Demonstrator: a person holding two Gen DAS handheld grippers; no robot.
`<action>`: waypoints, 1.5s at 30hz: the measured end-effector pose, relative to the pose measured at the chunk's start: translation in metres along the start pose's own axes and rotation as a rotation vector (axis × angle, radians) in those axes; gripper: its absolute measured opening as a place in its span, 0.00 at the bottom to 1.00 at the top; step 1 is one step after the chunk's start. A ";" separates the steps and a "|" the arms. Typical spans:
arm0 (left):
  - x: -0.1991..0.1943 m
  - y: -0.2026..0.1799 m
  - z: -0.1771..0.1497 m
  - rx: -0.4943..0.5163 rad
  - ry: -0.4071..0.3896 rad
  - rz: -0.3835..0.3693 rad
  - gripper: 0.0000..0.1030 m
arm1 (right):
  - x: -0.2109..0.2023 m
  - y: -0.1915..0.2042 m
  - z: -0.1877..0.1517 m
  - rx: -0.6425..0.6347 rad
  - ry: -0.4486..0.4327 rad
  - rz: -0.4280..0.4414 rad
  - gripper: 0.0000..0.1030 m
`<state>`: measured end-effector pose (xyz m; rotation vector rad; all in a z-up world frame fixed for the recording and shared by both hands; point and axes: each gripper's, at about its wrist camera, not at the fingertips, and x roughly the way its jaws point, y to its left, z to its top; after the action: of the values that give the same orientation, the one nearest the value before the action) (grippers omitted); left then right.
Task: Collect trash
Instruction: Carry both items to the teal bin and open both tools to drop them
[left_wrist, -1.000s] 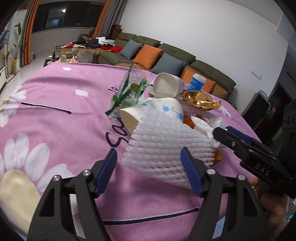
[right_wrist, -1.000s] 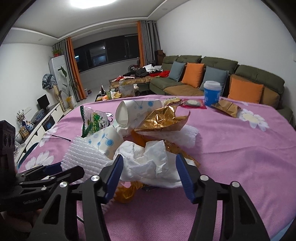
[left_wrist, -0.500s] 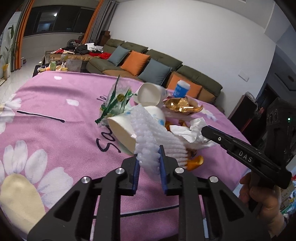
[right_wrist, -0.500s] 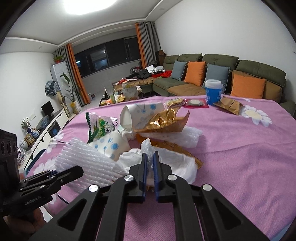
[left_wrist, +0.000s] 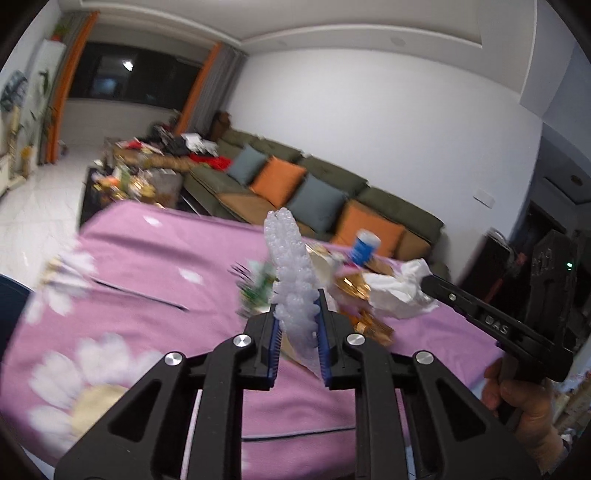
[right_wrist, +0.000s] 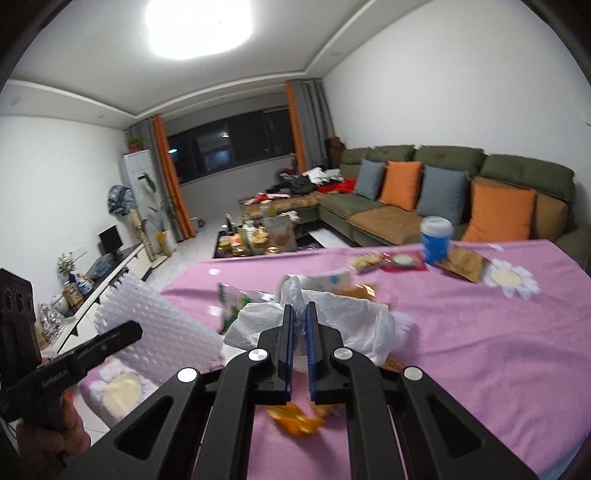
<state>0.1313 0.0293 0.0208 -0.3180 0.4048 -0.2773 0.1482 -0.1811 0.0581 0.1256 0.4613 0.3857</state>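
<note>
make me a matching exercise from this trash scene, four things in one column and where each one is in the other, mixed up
Things:
1. white foam net
2. crumpled white tissue
3. blue cup
4. orange wrapper

Places:
A. standing at the far edge of the pink cloth, near the sofa
B. pinched in the left hand-held gripper
C. lying on the cloth just under the right hand-held gripper's fingers
D. pinched in the right hand-held gripper

Pairs: 1-B, 2-D, 3-A, 4-C
</note>
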 end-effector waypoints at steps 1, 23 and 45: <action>-0.008 0.004 0.003 0.003 -0.016 0.021 0.16 | 0.003 0.009 0.003 -0.013 0.000 0.022 0.05; -0.190 0.204 0.028 -0.099 -0.120 0.776 0.17 | 0.176 0.316 0.019 -0.239 0.360 0.656 0.05; -0.126 0.282 -0.001 -0.136 -0.033 0.886 0.48 | 0.255 0.367 -0.040 -0.171 0.641 0.619 0.33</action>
<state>0.0761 0.3273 -0.0377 -0.2494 0.4951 0.6229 0.2171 0.2575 -0.0070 -0.0307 1.0217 1.0848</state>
